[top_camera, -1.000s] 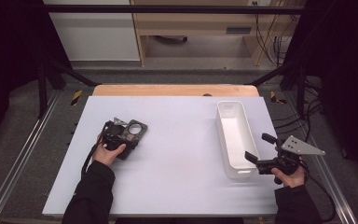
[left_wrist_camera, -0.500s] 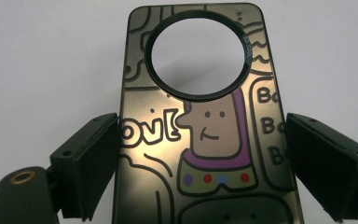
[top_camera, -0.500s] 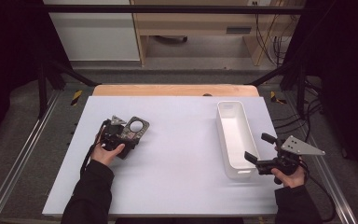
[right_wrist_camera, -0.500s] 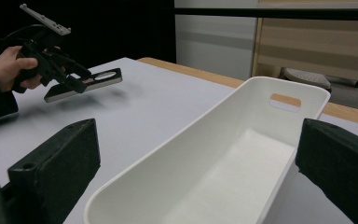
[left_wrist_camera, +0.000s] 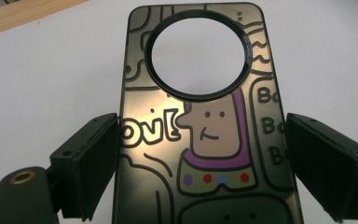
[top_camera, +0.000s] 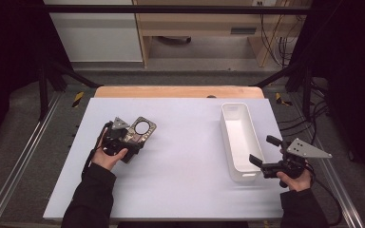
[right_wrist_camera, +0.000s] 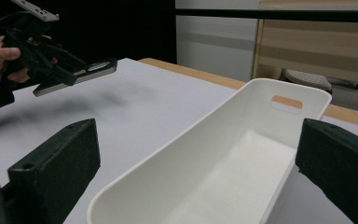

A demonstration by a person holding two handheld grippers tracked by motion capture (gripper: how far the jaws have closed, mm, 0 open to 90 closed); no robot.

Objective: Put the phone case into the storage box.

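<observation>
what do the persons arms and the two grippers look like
Both forearms wear black long sleeves. The left gripper and right gripper are black handheld tools, each with two blocky black jaws with small screw holes. Each carries a grey three-cornered plate dotted with holes on top. A black cable trails from the right one. A brass-coloured insert sits by the left gripper's jaw.

Phone case (left_wrist_camera: 205, 140) lower end cut off by bottom edge.

A white table (top_camera: 180, 190) with a wooden far edge (top_camera: 178, 91) is standing on grey floor (top_camera: 24, 156) inside a black metal frame (top_camera: 180, 9). Beyond it, a white cabinet (top_camera: 95, 33) and a wooden shelf unit (top_camera: 204, 28) are standing, with cables (top_camera: 271, 23) hanging at right.
</observation>
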